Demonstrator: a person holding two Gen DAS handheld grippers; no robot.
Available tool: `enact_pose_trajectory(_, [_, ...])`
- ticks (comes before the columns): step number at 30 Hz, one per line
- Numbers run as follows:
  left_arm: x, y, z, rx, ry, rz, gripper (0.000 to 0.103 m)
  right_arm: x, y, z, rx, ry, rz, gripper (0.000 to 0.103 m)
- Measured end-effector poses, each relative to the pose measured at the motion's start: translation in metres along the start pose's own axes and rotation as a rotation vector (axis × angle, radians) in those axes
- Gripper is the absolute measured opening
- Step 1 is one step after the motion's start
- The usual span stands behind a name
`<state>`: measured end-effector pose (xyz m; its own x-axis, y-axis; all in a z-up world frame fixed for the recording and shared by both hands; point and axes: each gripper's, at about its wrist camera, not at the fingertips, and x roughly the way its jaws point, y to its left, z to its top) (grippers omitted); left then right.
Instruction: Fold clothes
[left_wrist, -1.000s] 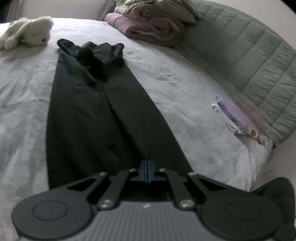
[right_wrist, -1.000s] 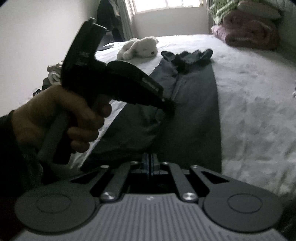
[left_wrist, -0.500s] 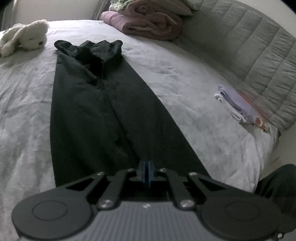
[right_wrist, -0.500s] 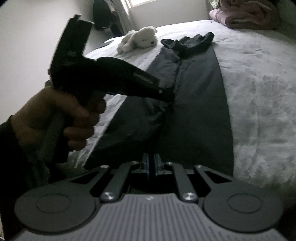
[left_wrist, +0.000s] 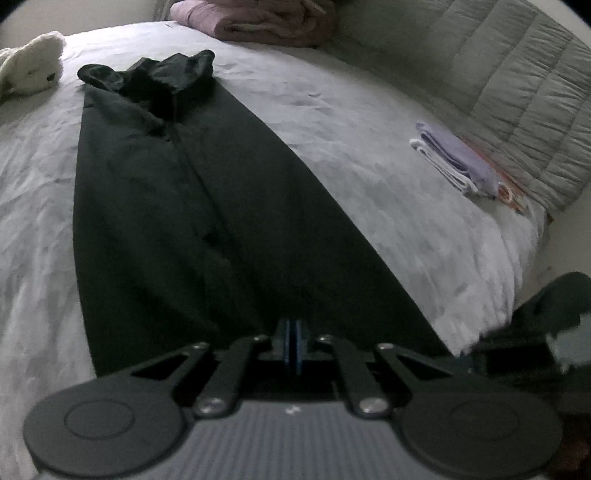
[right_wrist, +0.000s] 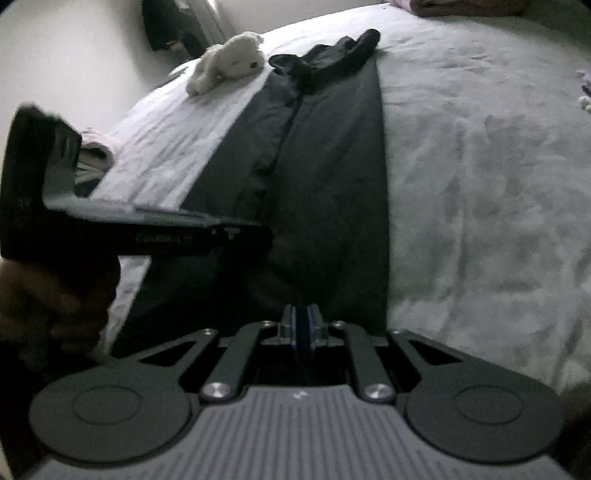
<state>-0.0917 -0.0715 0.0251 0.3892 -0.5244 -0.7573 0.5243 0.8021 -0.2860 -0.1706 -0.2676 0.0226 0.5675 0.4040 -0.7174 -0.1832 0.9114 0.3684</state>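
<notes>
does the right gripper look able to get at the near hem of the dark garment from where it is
Probably yes. The right gripper sits right over the near edge of the dark garment, jaws barely parted, with nothing lying between. The left gripper hovers off to the side, not across its path.

Dark garment (left_wrist: 207, 206), black to charcoal, long and narrow, laid out flat on the bed and stretching straight away from the left gripper (left_wrist: 292, 345), whose shut tips sit at its near hem. A seam or overlapped edge runs lengthwise down the middle, left half lapped slightly and rumpled along that line. Far end, well away from both grippers, is bunched into a crumpled, shinier heap. Side edges straight, widening toward the near end. From the right gripper (right_wrist: 303, 338) the same cloth lies directly ahead, near hem at the tips; whether either gripper pinches fabric cannot be told.
</notes>
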Motion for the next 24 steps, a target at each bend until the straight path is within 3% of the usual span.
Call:
enact_pose_trajectory(4, [-0.008, 0.010, 0.006, 0.015, -0.010, 0.013, 0.002, -0.007, -0.011, 0.027, 0.007, -0.025, 0.000, 0.014])
enact_pose_trajectory(8, [-0.012, 0.014, 0.015, 0.028, -0.032, 0.013, 0.003, 0.004, -0.020, 0.051, -0.032, 0.037, 0.002, 0.016])
enact_pose_trajectory(10, [-0.011, 0.014, 0.018, 0.032, -0.032, 0.021, 0.003, 0.019, -0.024, 0.062, -0.065, 0.076, 0.003, 0.033])
enact_pose_trajectory(11, [-0.010, 0.016, 0.019, 0.029, -0.032, 0.030, 0.003, 0.025, -0.026, 0.067, -0.079, 0.089, -0.001, 0.034])
enact_pose_trajectory(14, [-0.009, 0.024, 0.024, 0.004, -0.035, 0.048, 0.003, 0.042, -0.029, 0.082, -0.106, 0.116, -0.019, 0.034])
enact_pose_trajectory(17, [-0.011, 0.038, 0.035, -0.039, -0.055, 0.057, 0.003, 0.048, -0.030, 0.105, -0.126, 0.084, -0.009, 0.034])
enact_pose_trajectory(21, [-0.013, 0.059, 0.064, -0.075, -0.101, 0.090, 0.003, 0.068, -0.035, 0.139, -0.123, 0.056, 0.029, 0.034])
enact_pose_trajectory(24, [-0.012, 0.074, 0.088, -0.097, -0.136, 0.119, 0.003, 0.099, -0.041, 0.157, -0.118, 0.089, 0.037, 0.034])
